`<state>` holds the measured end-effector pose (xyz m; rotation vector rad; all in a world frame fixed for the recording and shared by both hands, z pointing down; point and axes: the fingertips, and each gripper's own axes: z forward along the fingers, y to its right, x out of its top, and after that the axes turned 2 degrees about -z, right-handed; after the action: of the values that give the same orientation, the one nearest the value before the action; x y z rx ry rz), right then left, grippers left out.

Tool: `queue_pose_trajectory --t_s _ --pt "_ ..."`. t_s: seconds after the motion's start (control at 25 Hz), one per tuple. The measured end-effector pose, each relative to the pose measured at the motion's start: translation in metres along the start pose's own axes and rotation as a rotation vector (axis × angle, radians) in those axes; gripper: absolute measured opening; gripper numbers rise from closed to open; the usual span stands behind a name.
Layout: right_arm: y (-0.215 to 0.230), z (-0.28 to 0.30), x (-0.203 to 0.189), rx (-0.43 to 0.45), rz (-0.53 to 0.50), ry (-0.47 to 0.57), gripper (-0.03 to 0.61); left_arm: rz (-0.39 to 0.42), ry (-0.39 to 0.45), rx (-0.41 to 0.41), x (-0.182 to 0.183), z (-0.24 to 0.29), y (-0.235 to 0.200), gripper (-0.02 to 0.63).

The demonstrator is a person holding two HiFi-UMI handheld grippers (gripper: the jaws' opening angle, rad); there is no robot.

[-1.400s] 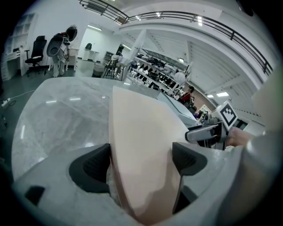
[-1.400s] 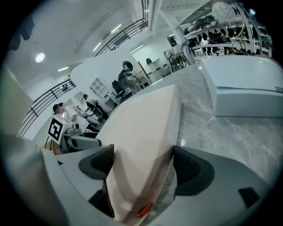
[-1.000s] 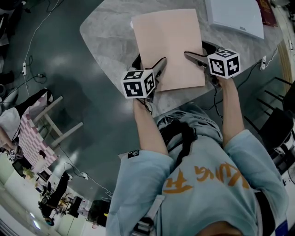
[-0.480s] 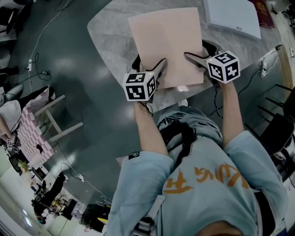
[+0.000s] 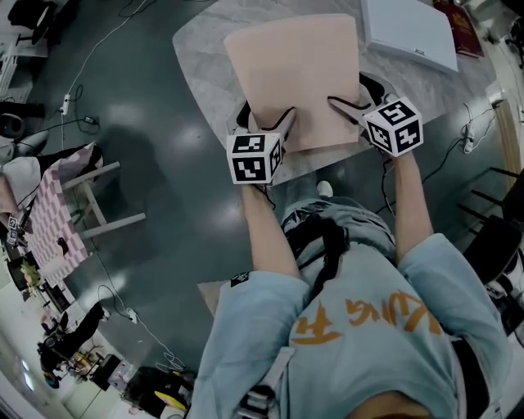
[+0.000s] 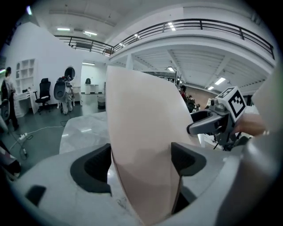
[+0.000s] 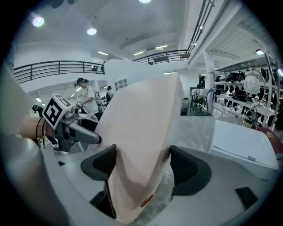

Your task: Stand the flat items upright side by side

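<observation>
A large pale pink flat folder (image 5: 295, 69) is held by its near edge over the grey marble table (image 5: 205, 57). The folder is tilted and bowed. My left gripper (image 5: 286, 121) is shut on its near left corner and my right gripper (image 5: 340, 105) on its near right corner. In the left gripper view the pink folder (image 6: 141, 132) fills the gap between both pads of my left gripper (image 6: 141, 161). In the right gripper view the folder (image 7: 141, 128) bends between the pads of my right gripper (image 7: 141, 165), whose jaws have just been closing on it.
A white flat item (image 5: 409, 33) lies on the table at the back right, with a dark red book (image 5: 463, 20) beyond it. Cables (image 5: 471, 123) hang off the table's right edge. A chair with a pink cloth (image 5: 61, 221) stands on the floor at the left.
Both grippers have risen with the pink folder's near edge, so the folder tilts up more and bows. The grippers have rolled slightly.
</observation>
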<state>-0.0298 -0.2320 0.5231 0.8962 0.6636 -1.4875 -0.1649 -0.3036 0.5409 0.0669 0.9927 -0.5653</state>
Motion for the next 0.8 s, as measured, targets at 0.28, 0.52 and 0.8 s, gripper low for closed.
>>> queue_pose_trajectory --t_s 0.28,0.52,0.8 --pt "-0.008 -0.021 0.013 -0.066 -0.146 0.078 0.379 0.119 0.076 0.091 0.012 -0.023 0.011 0.419" --pt "-0.013 -0.029 0.015 -0.101 -0.233 0.105 0.377 0.152 0.065 0.133 0.008 -0.033 0.013 0.394" --pt "-0.021 -0.039 0.006 -0.112 -0.275 0.115 0.377 0.161 0.057 0.166 -0.005 -0.046 0.020 0.368"
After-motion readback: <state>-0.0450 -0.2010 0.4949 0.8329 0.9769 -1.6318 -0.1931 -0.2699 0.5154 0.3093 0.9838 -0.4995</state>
